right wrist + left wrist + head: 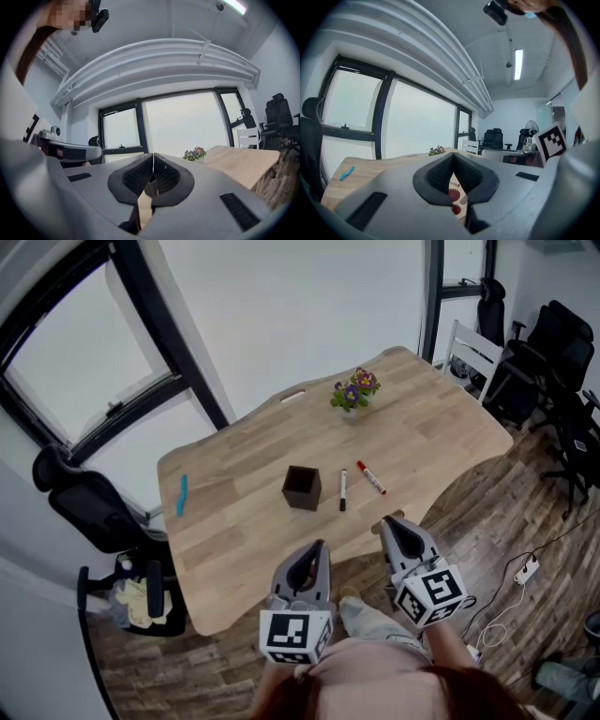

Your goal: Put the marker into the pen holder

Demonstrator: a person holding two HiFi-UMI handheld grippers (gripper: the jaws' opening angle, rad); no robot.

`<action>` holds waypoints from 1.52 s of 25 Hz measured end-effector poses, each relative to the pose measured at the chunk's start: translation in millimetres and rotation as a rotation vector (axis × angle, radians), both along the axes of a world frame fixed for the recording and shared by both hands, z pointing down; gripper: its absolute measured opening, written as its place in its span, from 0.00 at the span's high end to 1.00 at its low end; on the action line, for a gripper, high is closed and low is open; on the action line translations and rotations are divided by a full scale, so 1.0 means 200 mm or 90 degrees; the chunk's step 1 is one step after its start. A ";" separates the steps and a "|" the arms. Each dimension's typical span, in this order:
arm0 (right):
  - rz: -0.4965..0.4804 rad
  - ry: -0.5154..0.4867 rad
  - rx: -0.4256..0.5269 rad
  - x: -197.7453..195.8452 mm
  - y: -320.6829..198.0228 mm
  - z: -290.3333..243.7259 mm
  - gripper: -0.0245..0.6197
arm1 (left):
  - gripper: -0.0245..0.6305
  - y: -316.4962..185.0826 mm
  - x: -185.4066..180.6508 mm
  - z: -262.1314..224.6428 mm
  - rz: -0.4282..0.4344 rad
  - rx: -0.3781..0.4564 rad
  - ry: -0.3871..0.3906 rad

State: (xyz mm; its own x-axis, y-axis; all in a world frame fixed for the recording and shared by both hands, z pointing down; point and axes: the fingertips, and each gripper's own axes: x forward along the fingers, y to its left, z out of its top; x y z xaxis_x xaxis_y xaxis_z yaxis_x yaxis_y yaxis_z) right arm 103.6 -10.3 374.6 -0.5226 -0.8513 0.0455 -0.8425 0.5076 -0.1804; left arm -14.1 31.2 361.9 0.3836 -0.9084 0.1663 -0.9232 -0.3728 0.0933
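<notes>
Wooden table (234, 521) beside big windows, head view: pen holder (302, 487) mid-table, no marker standing in it; black marker (343, 489) lying just right of it, red-capped marker (371, 477) a little farther right. Left gripper (309, 554) and right gripper (396, 526) hovering off the near edge, well apart from both. Left gripper view: jaws pressed together, nothing pinched. Right gripper view: likewise closed, empty. Judged barely begun: reaching, pinching, lifting, dropping all left.

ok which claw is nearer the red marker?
Right. The right claw hovers at the near edge of the table, just on the person's side of the red marker. The left claw is further back and off to the marker's left, closer to the pen holder.
</notes>
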 end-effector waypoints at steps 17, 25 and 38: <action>-0.030 0.066 -0.015 0.08 -0.43 0.13 0.96 | 0.96 -0.41 0.04 0.11 -0.006 -0.018 0.026; -0.042 0.090 -0.045 0.12 -0.59 0.27 0.96 | 0.96 -0.56 0.06 0.17 -0.015 -0.030 0.038; -0.071 0.150 -0.094 0.14 -0.78 0.52 0.92 | 0.96 -0.72 0.10 0.28 -0.010 -0.055 0.035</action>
State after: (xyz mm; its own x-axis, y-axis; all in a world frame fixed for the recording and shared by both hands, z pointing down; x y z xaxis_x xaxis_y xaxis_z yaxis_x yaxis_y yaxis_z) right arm 132.2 -165.7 479.3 -0.5724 -0.7648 0.2956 -0.8108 0.5818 -0.0648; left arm 6.4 -112.1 418.5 0.3799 -0.8977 0.2234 -0.9215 -0.3463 0.1757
